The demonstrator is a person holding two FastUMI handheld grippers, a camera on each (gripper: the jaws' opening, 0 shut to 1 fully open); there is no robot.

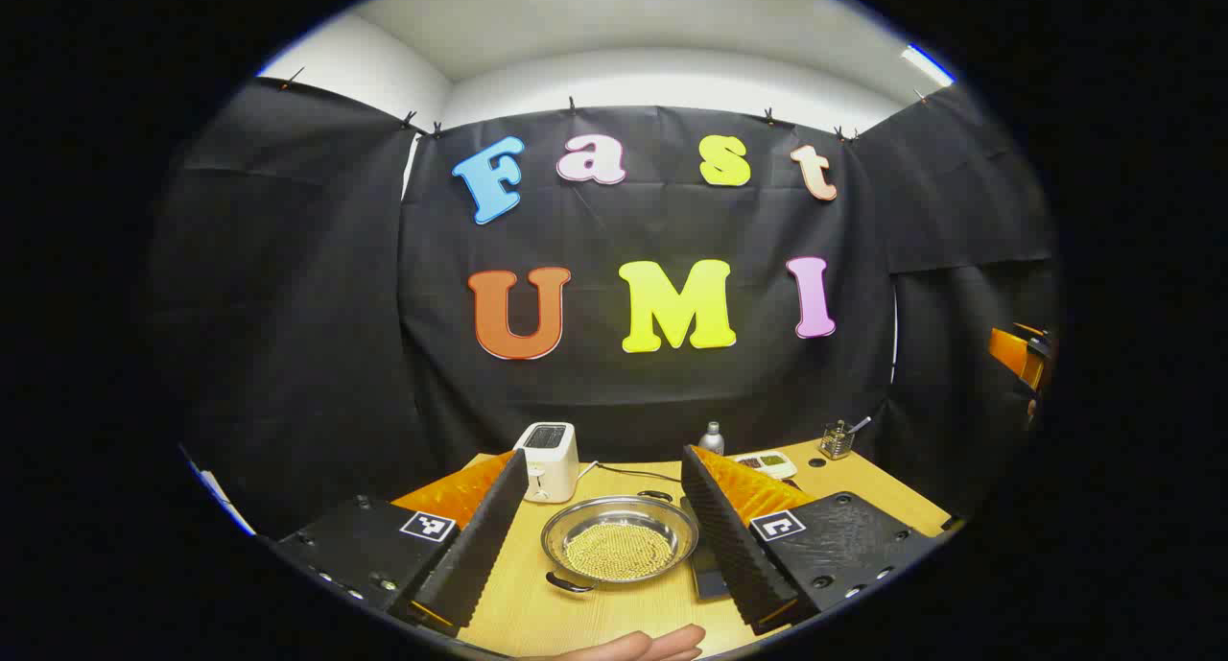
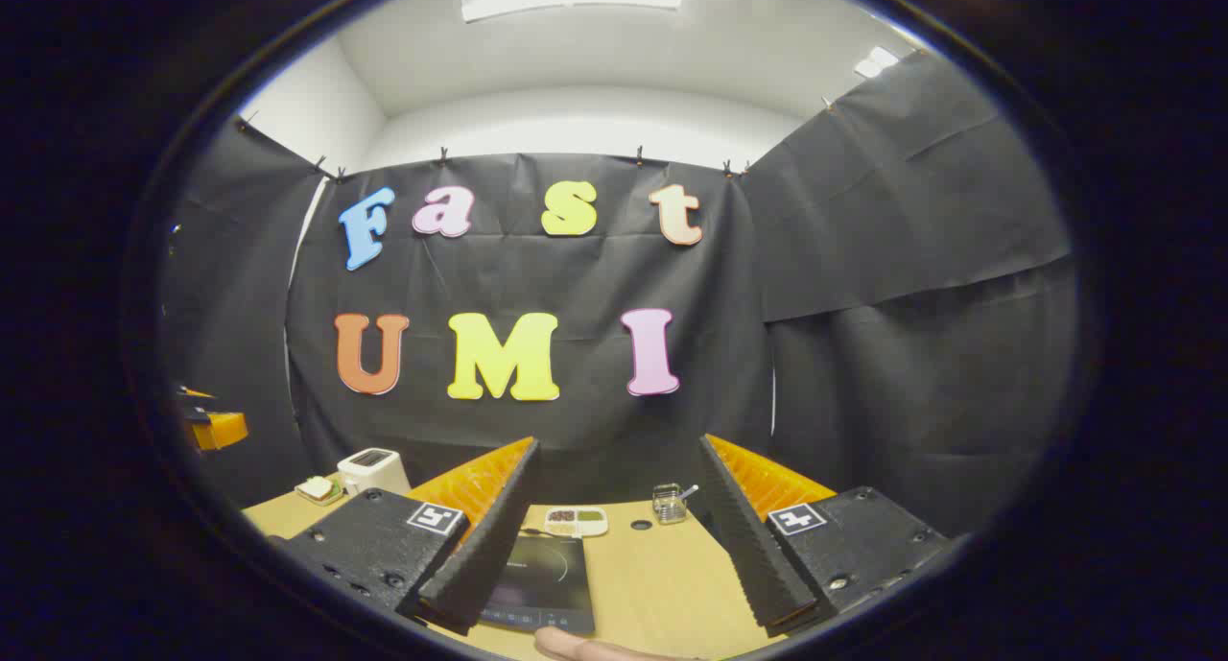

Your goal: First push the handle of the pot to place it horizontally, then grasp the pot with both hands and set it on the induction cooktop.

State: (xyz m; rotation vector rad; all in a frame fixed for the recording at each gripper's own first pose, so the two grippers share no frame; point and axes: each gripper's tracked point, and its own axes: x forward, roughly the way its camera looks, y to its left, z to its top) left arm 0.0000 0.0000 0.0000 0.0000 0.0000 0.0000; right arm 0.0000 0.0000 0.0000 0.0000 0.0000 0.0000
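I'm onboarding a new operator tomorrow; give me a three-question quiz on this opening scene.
1. True or false: the pot already sits on the induction cooktop.
2. What white appliance stands behind the pot? A) kettle B) toaster C) blender
3. Fill in: the left tongs are ____, with the pot seen between their fingers.

Key:
1. False; it rests on the wooden table, beside the cooktop.
2. B
3. open

Left hand-held gripper (image 1: 604, 536) and right hand-held gripper (image 2: 619, 546) — both spread wide, empty.
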